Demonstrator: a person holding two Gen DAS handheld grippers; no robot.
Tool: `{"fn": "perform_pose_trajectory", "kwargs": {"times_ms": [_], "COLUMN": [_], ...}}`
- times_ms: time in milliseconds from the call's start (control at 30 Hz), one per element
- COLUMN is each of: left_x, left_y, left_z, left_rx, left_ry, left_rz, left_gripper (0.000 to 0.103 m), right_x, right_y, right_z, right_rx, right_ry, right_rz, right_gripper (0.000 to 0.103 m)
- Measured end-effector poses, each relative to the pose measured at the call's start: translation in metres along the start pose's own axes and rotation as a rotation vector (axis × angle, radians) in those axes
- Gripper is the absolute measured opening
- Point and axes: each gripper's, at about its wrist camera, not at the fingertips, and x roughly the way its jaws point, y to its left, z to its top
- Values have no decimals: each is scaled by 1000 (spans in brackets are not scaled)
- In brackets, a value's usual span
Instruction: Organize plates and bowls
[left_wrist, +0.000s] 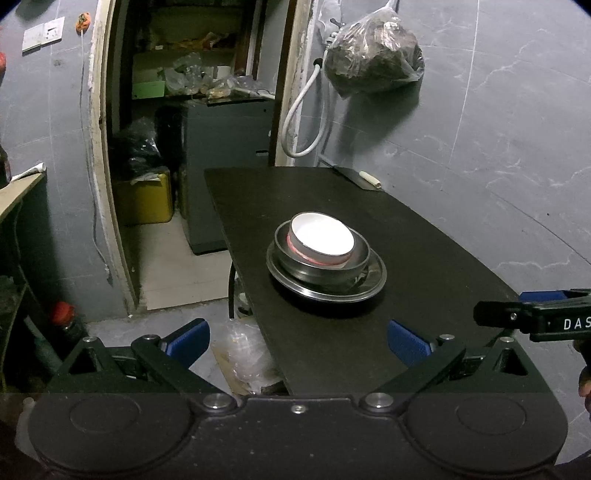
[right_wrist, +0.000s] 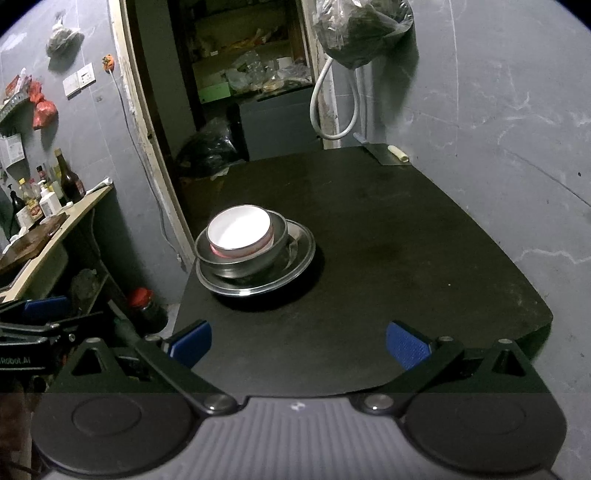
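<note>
A white bowl with a pink band (left_wrist: 320, 240) sits tilted inside a steel bowl (left_wrist: 325, 271), which stands on a steel plate (left_wrist: 364, 290) on the black table (left_wrist: 332, 343). The same stack shows in the right wrist view: white bowl (right_wrist: 240, 230), steel bowl (right_wrist: 243, 264), plate (right_wrist: 299, 251). My left gripper (left_wrist: 298, 343) is open and empty, over the table's near left edge, short of the stack. My right gripper (right_wrist: 298, 345) is open and empty over the near table edge (right_wrist: 369, 369); it also shows in the left wrist view (left_wrist: 532, 317).
A cleaver with a pale handle (left_wrist: 360, 177) lies at the table's far end. A filled plastic bag (left_wrist: 373, 55) and a white hose (left_wrist: 303, 118) hang on the wall behind. A doorway with cluttered shelves (left_wrist: 192, 74) opens left. A bottle-laden counter (right_wrist: 48, 221) stands at the left.
</note>
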Motion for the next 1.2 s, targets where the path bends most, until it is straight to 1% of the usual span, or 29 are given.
{"fn": "perform_pose_trajectory", "kwargs": {"times_ms": [467, 1200], "left_x": [4, 8], "left_y": [3, 0], "left_z": [3, -1], "left_rx": [2, 12], "left_ry": [14, 22], "left_rz": [-13, -11], "left_gripper": [102, 102], "right_x": [7, 9], "right_y": [4, 5], "right_z": [5, 4], "right_rx": [-17, -19], "right_ry": [15, 20], "right_rz": [3, 6], "right_gripper": [103, 103]}}
